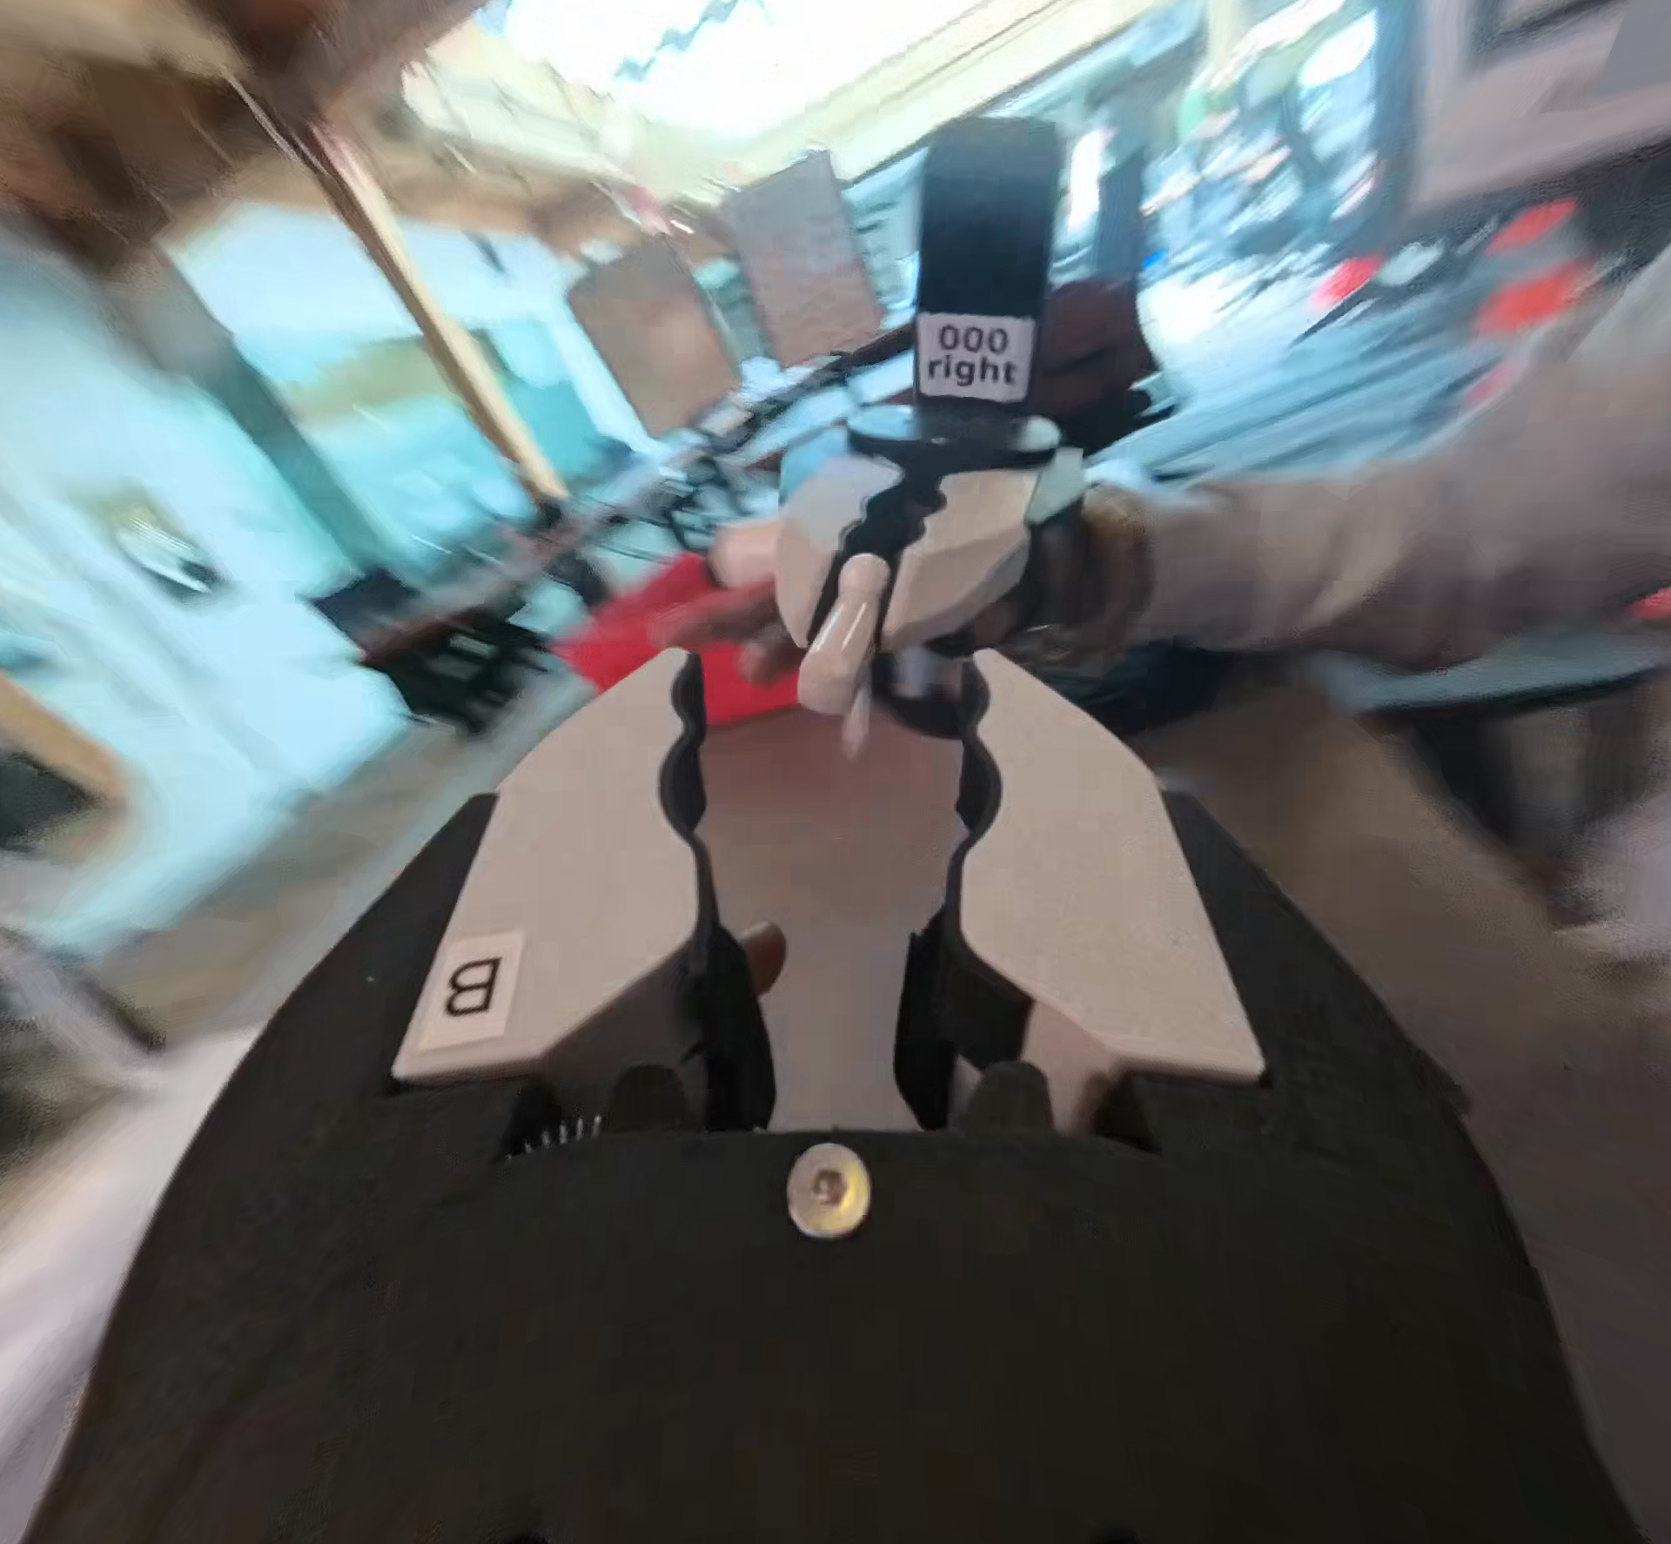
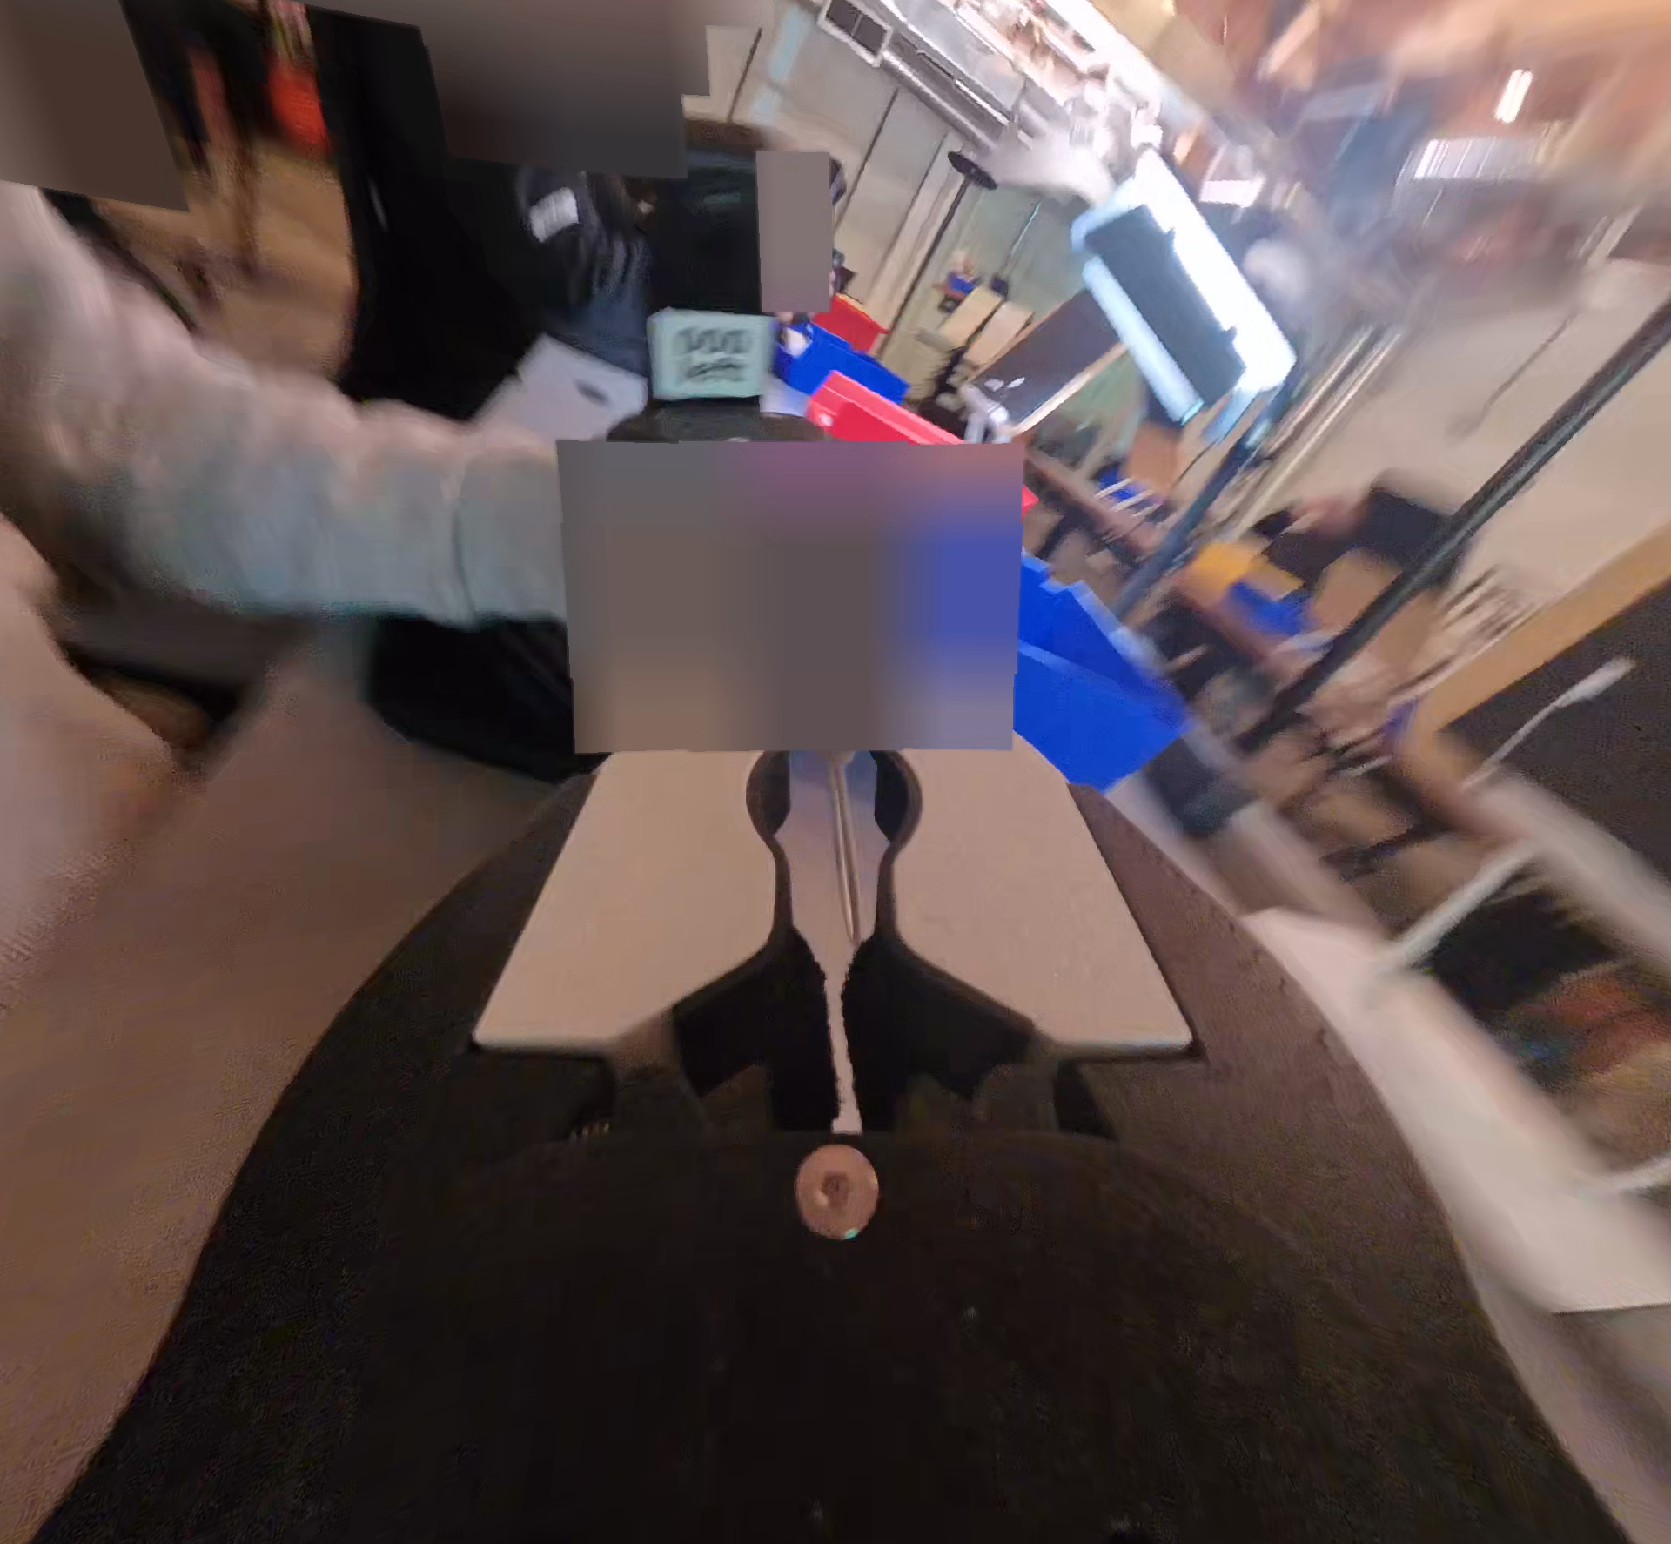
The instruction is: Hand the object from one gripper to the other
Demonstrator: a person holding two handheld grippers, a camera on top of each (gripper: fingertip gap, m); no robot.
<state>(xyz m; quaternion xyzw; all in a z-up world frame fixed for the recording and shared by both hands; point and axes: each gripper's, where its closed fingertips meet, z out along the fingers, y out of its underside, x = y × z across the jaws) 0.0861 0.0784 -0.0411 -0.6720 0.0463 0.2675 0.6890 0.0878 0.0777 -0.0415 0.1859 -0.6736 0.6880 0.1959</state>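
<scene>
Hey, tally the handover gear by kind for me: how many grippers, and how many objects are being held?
Grippers: 2, the left gripper open, the right gripper shut on the tool
Held objects: 1, a white-handled tool with a thin metal tip
Total: 3

Two tongs (image 1: 827,669) (image 1: 859,560), one white object (image 1: 841,642)

A large, open lab or workshop hall: beyond and to the right of the right gripper (image 2: 832,764) stand blue storage bins (image 2: 1085,687), red bins (image 2: 868,406), worktables, a dark monitor (image 2: 1040,366) and exposed ceiling ductwork (image 2: 913,45).
</scene>
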